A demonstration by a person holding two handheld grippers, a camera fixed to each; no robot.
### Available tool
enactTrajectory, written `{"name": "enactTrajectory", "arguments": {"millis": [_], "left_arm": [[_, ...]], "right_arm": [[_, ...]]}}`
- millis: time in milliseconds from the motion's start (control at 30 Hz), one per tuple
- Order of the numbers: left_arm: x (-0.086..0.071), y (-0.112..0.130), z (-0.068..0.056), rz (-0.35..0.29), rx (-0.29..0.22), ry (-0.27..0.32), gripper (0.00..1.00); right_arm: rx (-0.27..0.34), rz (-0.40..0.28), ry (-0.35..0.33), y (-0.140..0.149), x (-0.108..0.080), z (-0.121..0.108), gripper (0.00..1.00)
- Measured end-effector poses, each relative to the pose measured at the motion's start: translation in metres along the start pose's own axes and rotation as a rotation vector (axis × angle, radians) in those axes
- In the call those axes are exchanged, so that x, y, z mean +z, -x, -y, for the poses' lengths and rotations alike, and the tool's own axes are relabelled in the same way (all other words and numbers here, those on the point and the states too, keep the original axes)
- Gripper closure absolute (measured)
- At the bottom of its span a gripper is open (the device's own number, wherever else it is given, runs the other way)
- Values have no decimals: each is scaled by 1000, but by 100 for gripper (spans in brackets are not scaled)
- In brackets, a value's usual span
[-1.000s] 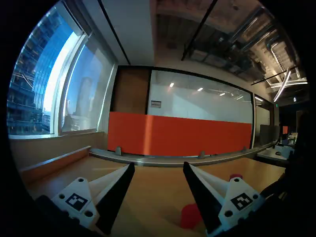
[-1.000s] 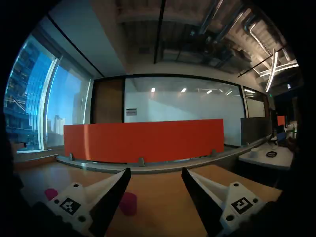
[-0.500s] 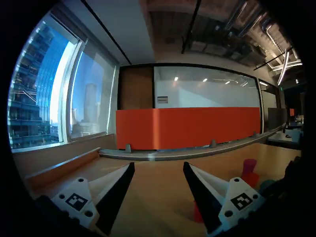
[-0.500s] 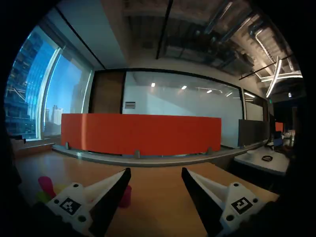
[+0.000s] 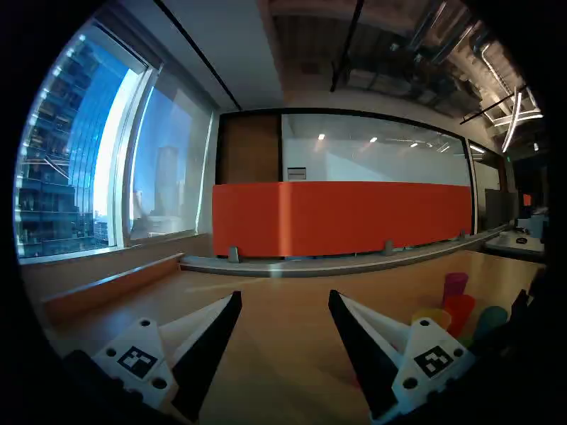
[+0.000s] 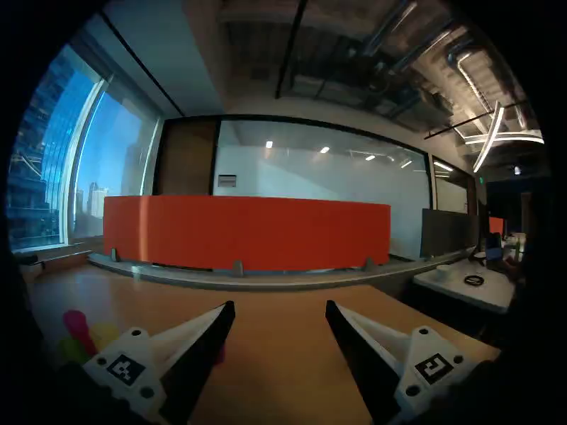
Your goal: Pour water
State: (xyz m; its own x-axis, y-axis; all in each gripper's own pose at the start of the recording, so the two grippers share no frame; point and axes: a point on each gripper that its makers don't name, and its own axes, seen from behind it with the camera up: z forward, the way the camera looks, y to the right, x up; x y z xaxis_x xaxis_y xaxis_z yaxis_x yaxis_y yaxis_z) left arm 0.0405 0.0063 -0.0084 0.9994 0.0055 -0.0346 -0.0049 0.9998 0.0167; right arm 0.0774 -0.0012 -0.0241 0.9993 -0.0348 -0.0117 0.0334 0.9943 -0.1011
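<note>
While tall windows [image 5: 92, 177] fill the far left with city towers, a long orange partition [image 5: 340, 216] stands across the far side of the room under a glass wall. A wooden bench [image 5: 283, 375] stretches from the near edge up to a grey rail [image 5: 319, 265] at the partition's foot. In the left gripper view the left gripper [image 5: 283, 294] hovers low over the bench, its fingers [image 5: 205, 347] spread wide with bare wood between them. In the right gripper view the right gripper [image 6: 280, 304] hangs over the bench too, its fingers [image 6: 195, 354] likewise spread apart with bare wood in the gap. The cups [image 5: 459, 312] stand in a small cluster on the bench. From the left gripper they lie to the right, just past the right finger: a magenta cup [image 5: 454, 282] farthest, a red cup [image 5: 461, 315] nearer, a yellow cup [image 5: 429, 316] and a teal cup [image 5: 491, 322] either side of it. From the right gripper the cluster [image 6: 85, 336] lies at the near left, partly behind the left finger's marker block. What the cups hold cannot be told.
</note>
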Motion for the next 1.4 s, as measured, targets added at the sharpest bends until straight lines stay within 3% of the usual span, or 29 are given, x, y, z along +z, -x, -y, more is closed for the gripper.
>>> {"name": "enactTrajectory", "arguments": {"millis": [467, 900, 1400], "left_arm": [[4, 25, 1, 11, 10, 20, 9], [7, 39, 2, 25, -14, 27, 9], [7, 41, 2, 35, -10, 30, 9]], "right_arm": [[-7, 23, -5, 8, 2, 9, 1], [-27, 20, -10, 4, 4, 15, 1], [-23, 16, -17, 2, 3, 16, 1]]}}
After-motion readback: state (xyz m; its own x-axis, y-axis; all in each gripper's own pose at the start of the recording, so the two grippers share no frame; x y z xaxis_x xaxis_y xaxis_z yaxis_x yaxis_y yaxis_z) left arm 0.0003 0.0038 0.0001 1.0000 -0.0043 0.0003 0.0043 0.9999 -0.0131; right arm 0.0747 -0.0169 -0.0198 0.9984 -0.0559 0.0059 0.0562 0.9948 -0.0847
